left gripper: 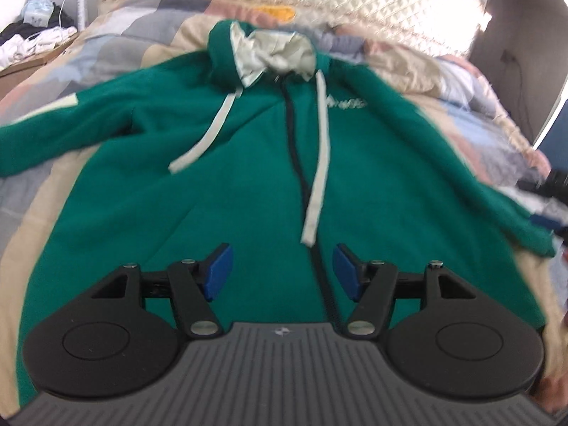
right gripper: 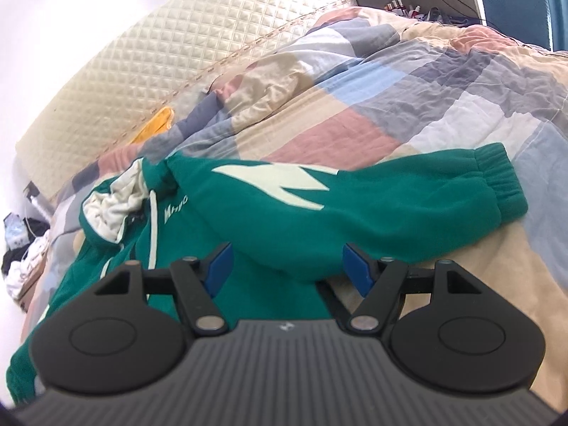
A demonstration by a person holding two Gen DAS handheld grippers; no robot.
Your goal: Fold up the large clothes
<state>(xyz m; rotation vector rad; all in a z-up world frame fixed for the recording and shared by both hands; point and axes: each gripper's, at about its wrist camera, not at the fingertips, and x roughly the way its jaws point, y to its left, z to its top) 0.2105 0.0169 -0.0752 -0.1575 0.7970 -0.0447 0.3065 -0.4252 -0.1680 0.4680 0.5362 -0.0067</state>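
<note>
Folding should start with the sleeves, I'd say: pinch near a cuff and carry it across the chest. Both grippers, left (left gripper: 280, 271) and right (right gripper: 287, 269), hover low with fingers spread, empty. The hoodie (left gripper: 248, 177) lies face-up on the quilt (right gripper: 426, 81), right sleeve (right gripper: 390, 195) stretched sideways.

You face a bed (left gripper: 149, 28) under a patchwork quilt (right gripper: 408, 81) of beige, pink, grey and blue squares, backed by a cream quilted headboard (right gripper: 149, 49). A cluttered nightstand (left gripper: 32, 42) stands at one side; bright daylight washes in.
</note>
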